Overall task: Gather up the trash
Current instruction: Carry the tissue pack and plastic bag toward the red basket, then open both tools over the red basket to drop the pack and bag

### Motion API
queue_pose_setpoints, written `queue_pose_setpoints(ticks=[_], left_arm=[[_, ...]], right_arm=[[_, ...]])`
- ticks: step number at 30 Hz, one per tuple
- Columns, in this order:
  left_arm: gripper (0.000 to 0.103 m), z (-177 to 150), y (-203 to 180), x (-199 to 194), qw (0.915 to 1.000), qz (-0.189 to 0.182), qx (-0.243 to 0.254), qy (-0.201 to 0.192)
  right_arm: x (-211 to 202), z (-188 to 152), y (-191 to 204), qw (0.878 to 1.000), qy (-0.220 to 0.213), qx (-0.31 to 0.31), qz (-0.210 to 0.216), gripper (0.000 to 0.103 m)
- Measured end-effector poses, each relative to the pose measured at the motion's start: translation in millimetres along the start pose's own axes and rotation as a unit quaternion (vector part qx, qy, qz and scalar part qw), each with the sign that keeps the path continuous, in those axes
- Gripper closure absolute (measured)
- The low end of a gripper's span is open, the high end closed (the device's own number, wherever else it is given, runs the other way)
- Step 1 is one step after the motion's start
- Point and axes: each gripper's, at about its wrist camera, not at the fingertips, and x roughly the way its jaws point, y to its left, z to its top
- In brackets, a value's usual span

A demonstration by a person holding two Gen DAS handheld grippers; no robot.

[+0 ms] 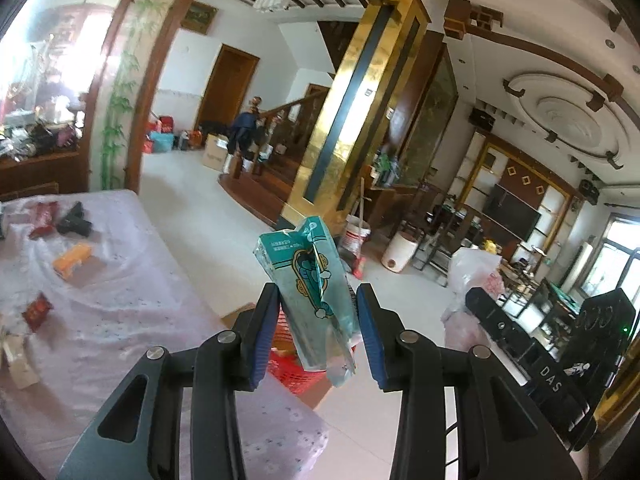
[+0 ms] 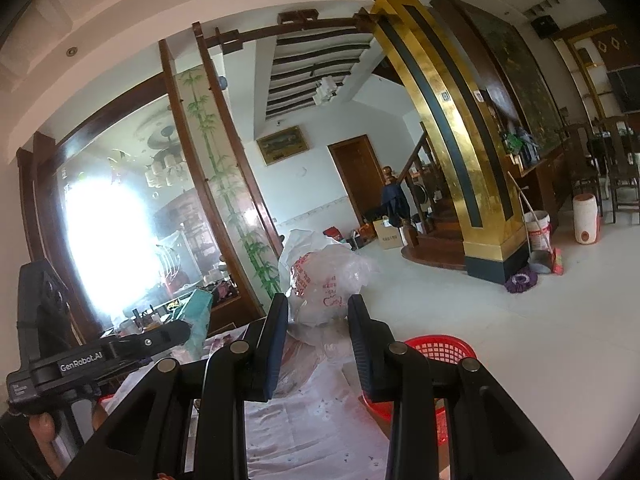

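My left gripper point(image 1: 317, 298) is shut on a teal printed packet point(image 1: 308, 264), which stands up between the blue pads above a red plastic basket point(image 1: 294, 370). In the right wrist view the same packet point(image 2: 200, 312) pokes out of the left gripper point(image 2: 176, 332) at the lower left. My right gripper point(image 2: 318, 304) is shut on a white, translucent plastic bag point(image 2: 324, 276) with red print, and the bag bulges up between the fingertips. The left wrist view shows this bag point(image 1: 474, 272) hanging at the tip of the right gripper point(image 1: 478, 300), off to the right of the packet.
A table under a lilac cloth point(image 1: 132, 292) carries several loose wrappers: red ones point(image 1: 38, 312), a black one point(image 1: 74, 220) and an orange one point(image 1: 72, 260). The red basket point(image 2: 438, 350) sits by the table's end. White tiled floor point(image 2: 500, 320) lies beyond, with buckets point(image 2: 538, 230) by a gold pillar.
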Motion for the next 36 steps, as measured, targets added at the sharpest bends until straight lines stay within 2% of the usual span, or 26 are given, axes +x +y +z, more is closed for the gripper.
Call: queue_pose_setpoints(ticks=[14, 21, 25, 32, 36], left_arm=[[0.065, -11.3, 2.9, 114.1, 0.9954, -0.03, -0.019, 0.089], [0.065, -20.3, 11.2, 164.9, 0.9892, -0.043, -0.033, 0.136], [0.065, -25.6, 16.9, 190.8, 0.9861, -0.039, -0.033, 0.158], [0.063, -43.9, 25.4, 230.6, 0.9778, -0.04, -0.034, 0.203], [0.059, -60.4, 33.4, 255.8, 0.9668, -0.029, -0.037, 0.251]], right_arm=[[52.2, -6.6, -70.1, 0.997, 0.042, 0.049, -0.039, 0.07], [79.3, -16.8, -109.0, 0.993, 0.075, 0.07, -0.054, 0.07], [93.3, -19.9, -127.5, 0.992, 0.087, 0.076, -0.057, 0.07], [124.2, -28.5, -147.9, 0.988, 0.113, 0.087, -0.053, 0.07], [148.5, -38.8, -165.3, 0.983, 0.131, 0.114, -0.051, 0.068]])
